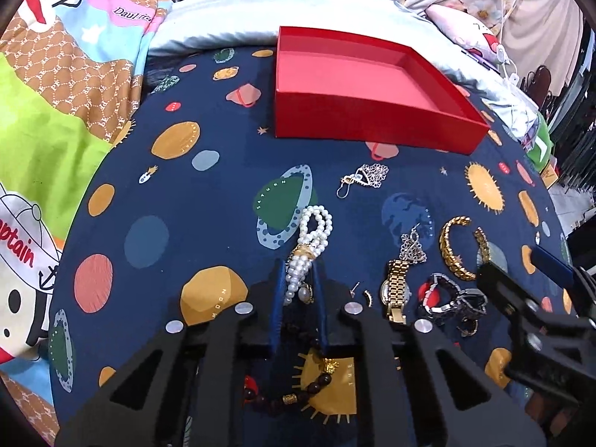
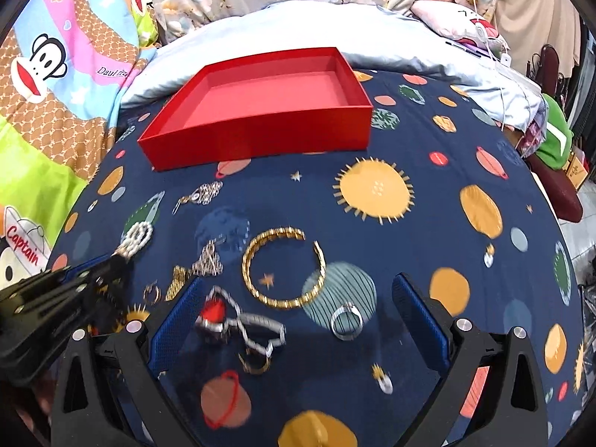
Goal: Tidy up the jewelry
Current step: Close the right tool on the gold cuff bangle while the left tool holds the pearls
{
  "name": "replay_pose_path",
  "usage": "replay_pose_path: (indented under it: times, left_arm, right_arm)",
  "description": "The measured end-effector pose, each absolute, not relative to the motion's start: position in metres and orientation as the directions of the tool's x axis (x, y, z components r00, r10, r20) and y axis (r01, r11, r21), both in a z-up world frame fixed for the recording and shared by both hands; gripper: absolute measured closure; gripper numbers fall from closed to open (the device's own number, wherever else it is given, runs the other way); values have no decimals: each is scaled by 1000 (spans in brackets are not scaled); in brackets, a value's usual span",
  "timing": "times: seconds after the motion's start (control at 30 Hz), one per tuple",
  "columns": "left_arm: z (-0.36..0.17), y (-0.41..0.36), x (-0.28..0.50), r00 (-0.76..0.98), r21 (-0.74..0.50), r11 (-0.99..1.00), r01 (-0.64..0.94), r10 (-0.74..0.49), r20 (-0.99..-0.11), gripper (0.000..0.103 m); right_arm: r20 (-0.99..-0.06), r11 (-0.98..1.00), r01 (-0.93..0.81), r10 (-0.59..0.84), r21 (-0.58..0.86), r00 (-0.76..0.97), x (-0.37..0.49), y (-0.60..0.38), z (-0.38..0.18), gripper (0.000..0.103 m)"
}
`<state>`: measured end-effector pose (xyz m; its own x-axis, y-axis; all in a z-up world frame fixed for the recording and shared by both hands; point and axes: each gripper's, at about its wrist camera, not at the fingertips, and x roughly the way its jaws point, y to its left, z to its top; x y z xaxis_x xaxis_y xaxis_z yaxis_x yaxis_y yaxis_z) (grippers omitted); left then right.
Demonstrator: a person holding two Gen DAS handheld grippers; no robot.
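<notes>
1. My left claw (image 1: 300, 279) pinches the pearl bracelet (image 1: 311, 240), lying on the bed (image 1: 208, 201) below the red box (image 1: 372, 93).
2. My right claw (image 2: 294, 309) is spread above one gold bangle (image 2: 283, 268), one ring (image 2: 346, 322); two silver earrings, I think.

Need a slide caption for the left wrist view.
Left gripper pinches a pearl bracelet on the planet-print cloth, gold watch alongside, empty red box beyond.
</notes>
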<state>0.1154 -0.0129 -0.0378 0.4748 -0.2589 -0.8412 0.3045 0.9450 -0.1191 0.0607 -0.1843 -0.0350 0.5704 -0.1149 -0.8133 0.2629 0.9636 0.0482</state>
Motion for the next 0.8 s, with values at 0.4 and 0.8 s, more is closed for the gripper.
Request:
replay_pose_path:
  times: [0.4,0.8]
  left_arm:
    - [-34,-7,116,469,-143,947,287,-269,-841,89]
    - [-37,-8,114,458,-154,944,291,-279,-844,89]
  right_arm:
    - [-846,963,268,-111,39,521,80,-185,-60,28]
    - [-831,970,243,-130,6,540,79,-180,-60,47]
